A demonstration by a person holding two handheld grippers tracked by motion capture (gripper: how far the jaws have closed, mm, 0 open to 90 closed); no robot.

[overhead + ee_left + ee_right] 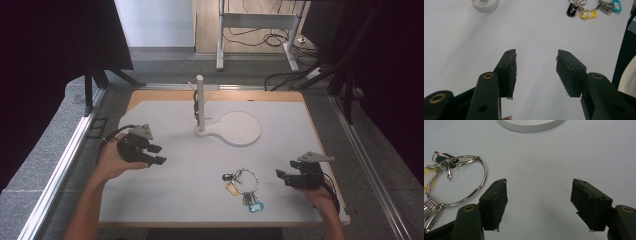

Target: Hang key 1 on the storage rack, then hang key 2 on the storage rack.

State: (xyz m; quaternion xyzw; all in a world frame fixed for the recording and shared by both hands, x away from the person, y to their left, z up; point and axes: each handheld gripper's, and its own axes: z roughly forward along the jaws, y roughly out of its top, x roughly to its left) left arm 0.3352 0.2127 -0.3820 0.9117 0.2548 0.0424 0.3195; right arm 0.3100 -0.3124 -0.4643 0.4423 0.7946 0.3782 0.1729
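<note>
A large metal key ring (245, 181) lies on the white board (165, 195), carrying keys, a yellow tag (231, 188), a blue tag (255, 206) and a black fob. My right gripper (286, 169) is open just to the ring's right, low over the board. In the right gripper view the ring (461, 178) lies left of my open, empty gripper (539, 182). My left gripper (160, 154) is open over the left part of the board, well away from the keys. In the left gripper view its jaws (536, 53) hold nothing, and the keys (587, 8) lie far off at the top right.
A white stand with an upright post (200, 102) and small hooks rises from a flat round base (241, 128) at the board's middle back. The base's edge (531, 126) lies ahead of the right gripper. Metal rails run along both sides of the table.
</note>
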